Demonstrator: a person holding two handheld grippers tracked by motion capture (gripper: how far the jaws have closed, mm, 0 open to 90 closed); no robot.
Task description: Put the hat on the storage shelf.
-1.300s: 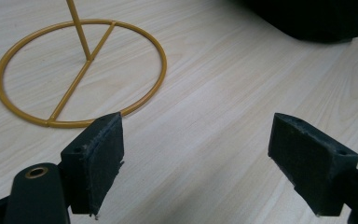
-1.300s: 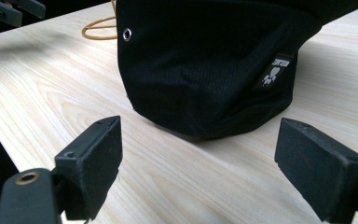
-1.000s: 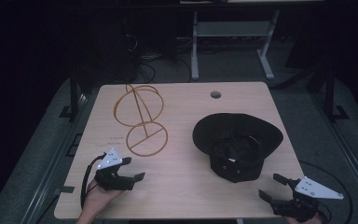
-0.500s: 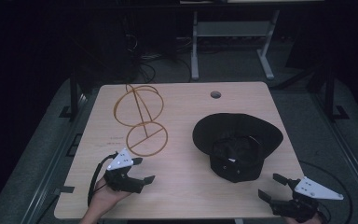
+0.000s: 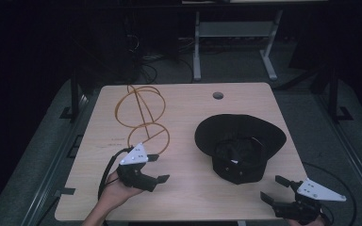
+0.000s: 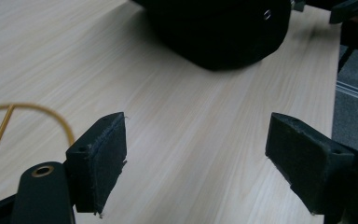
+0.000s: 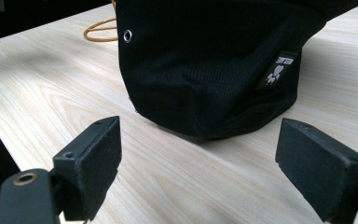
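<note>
Now both grippers are hovering with jaws wide: left gripper (image 5: 153, 168) beside the wire stand (image 5: 141, 117), right gripper (image 5: 281, 189) at the table's (image 5: 188, 197) near edge, facing the hat (image 5: 239, 141).

Each hand-held gripper is built in black, with a grey three-cornered plate dotted with small marks mounted on top. On the left hand-held gripper (image 5: 154, 168) a black cable is looped back toward the bare forearm; no sleeve is seen. The right hand-held gripper (image 5: 277, 189) is likewise trailed by a dark cable. The flat rectangular pads (image 6: 98, 158) are faced in dark textured material, and a brass-ringed hole is set in the arm below.
</note>
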